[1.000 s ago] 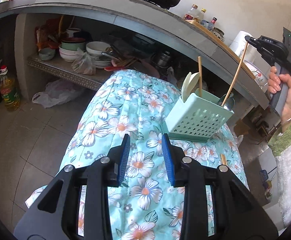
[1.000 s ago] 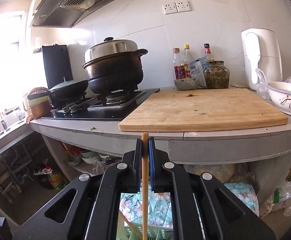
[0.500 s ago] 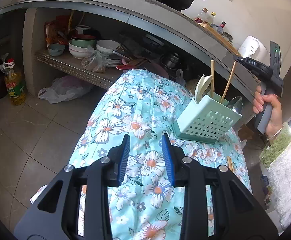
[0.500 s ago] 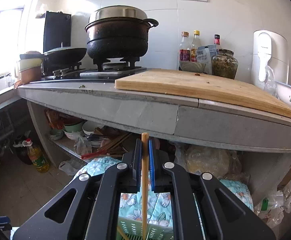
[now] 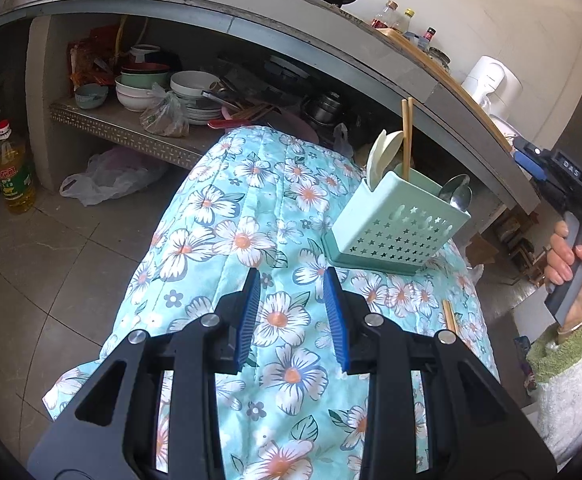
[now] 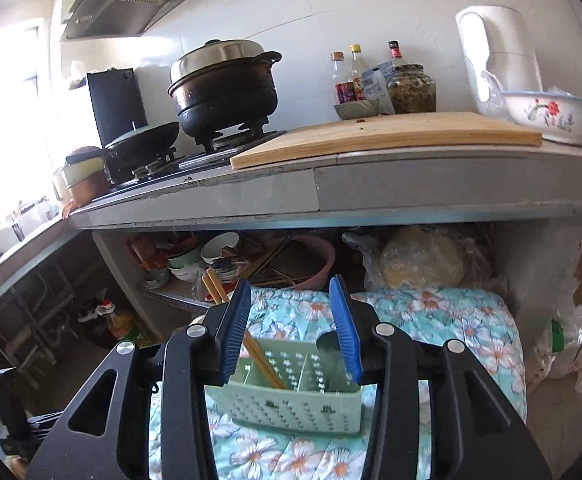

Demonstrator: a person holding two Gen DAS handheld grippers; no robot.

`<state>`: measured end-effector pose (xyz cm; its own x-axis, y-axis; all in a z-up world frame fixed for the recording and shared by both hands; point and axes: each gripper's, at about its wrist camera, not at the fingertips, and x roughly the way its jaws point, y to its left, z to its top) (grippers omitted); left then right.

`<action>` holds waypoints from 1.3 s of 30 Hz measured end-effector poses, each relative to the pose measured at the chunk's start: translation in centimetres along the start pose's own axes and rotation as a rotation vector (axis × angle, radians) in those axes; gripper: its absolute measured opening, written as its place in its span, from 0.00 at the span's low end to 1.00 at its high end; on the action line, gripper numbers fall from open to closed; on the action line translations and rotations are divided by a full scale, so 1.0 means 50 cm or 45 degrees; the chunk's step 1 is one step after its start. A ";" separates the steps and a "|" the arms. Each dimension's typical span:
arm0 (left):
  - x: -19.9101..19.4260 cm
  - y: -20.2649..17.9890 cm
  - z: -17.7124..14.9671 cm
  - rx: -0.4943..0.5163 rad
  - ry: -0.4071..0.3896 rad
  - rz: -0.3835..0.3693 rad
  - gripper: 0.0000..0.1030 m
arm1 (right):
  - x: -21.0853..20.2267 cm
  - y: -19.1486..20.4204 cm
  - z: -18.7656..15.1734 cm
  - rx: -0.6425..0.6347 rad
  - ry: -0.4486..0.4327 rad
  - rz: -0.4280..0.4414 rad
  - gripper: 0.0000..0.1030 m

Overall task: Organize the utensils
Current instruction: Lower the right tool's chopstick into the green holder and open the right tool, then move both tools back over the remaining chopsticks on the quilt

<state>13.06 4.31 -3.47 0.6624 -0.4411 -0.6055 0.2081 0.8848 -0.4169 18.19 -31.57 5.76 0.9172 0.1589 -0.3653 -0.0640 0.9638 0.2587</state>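
Floral cloth (image 6: pixel 431 312) bears the caddy (image 6: pixel 291 396); chopsticks (image 6: pixel 265 364) lean leftward inside, right gripper (image 6: pixel 291 332) opening, empty.

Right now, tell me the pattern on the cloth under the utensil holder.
Light blue with white flowers; left wrist view.

Both wrist views share caddy (image 5: pixel 401 224), counter (image 6: pixel 331 192)

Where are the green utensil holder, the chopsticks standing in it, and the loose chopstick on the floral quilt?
Green utensil holder (image 5: pixel 399 236), left wrist view: perforated front wall.
Chopsticks (image 5: pixel 406 136), left wrist view: upright shafts above the holder's rim.
Loose chopstick (image 5: pixel 450 317), left wrist view: visible end lying on the quilt.
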 end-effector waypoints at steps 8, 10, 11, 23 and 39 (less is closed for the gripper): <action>0.034 -0.056 -0.018 0.075 0.079 -0.077 0.31 | -0.077 -0.144 -0.192 0.348 0.366 0.036 0.39; 0.047 -0.074 -0.027 0.096 0.115 -0.104 0.31 | -0.077 -0.172 -0.266 0.427 0.472 0.024 0.39; 0.055 -0.086 -0.033 0.110 0.133 -0.115 0.31 | -0.077 -0.183 -0.303 0.465 0.514 0.014 0.39; 0.125 -0.191 -0.093 0.211 0.313 -0.177 0.31 | -0.082 -0.252 -0.522 0.735 0.625 0.039 0.20; 0.177 -0.292 -0.131 0.298 0.431 -0.211 0.31 | -0.095 -0.285 -0.538 0.826 0.539 0.141 0.07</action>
<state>11.18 -13.48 -7.20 0.3415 -0.5697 -0.7475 0.4749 0.7909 -0.3859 4.15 -40.29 -20.22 0.6826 0.4406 -0.5830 0.2159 0.6406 0.7369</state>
